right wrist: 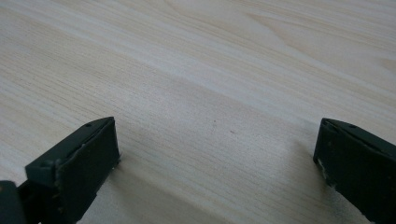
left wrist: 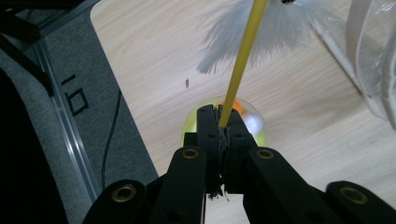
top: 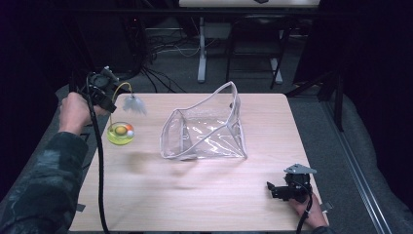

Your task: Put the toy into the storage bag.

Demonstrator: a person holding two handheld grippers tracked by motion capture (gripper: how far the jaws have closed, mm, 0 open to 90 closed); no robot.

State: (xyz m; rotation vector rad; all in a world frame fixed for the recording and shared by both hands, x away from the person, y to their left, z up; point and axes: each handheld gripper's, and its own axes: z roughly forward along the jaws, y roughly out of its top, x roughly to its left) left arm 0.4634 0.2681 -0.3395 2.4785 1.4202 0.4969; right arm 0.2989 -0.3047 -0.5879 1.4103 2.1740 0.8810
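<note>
A cat toy hangs above the table's left side: a thin yellow wand bends over to a white feather tuft, and a yellow-green translucent ball base holds small orange and white balls. My left gripper is shut on the yellow wand just above the ball. A clear plastic pouch with white trim stands open in the table's middle; its edge shows at the right of the left gripper view. My right gripper rests open on the wood near the front right corner, nothing between its jaws.
The light wooden table ends close behind my left hand at its left edge, with grey floor and a black cable beyond. Table legs and tangled cables lie past the far edge. A black cable trails from the left gripper.
</note>
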